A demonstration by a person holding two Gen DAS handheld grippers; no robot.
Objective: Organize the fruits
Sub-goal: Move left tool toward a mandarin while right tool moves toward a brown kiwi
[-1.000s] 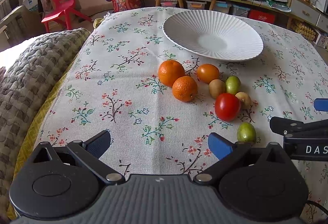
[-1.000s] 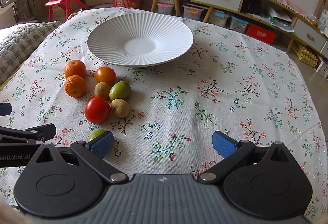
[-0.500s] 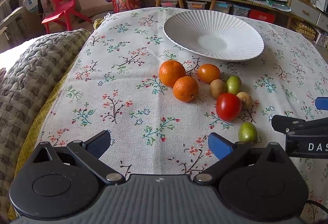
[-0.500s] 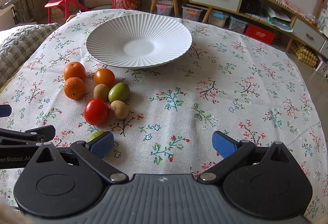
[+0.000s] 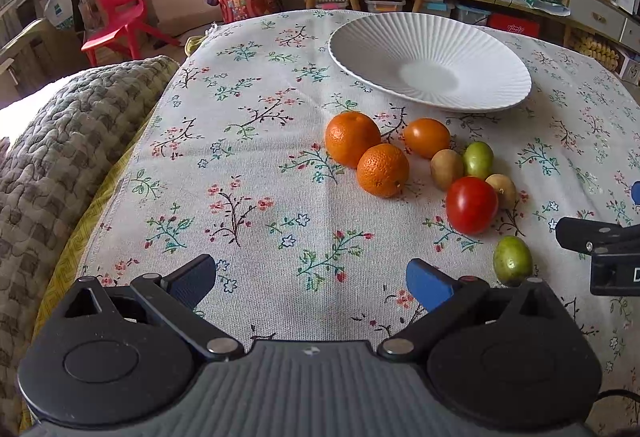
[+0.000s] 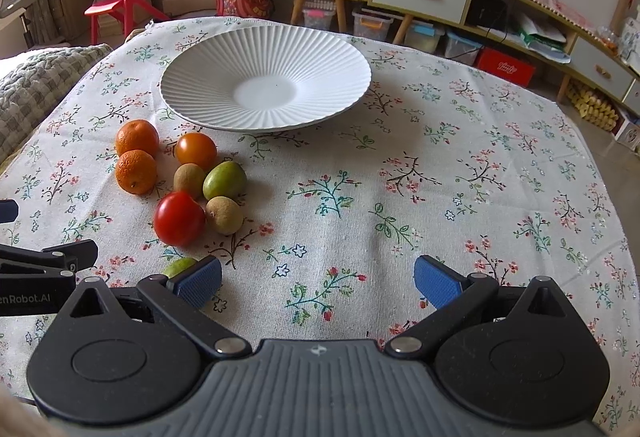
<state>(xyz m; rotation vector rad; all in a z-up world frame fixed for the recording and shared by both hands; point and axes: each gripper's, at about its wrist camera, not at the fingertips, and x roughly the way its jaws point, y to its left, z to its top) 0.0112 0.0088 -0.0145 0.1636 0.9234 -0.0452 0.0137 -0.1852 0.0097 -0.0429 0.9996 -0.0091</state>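
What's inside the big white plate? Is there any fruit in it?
Nothing. The white plate is bare all the way across, and no part of its inside is hidden. All the fruit, like the red tomato, sits on the tablecloth in front of it.

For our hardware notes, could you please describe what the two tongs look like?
Both match: the left tongs and right tongs have a grey ribbed body, two round black housings, black linkage arms with silver pivot pins, and blue textured pads. White lettering marks each one's black side, seen from the other's camera.
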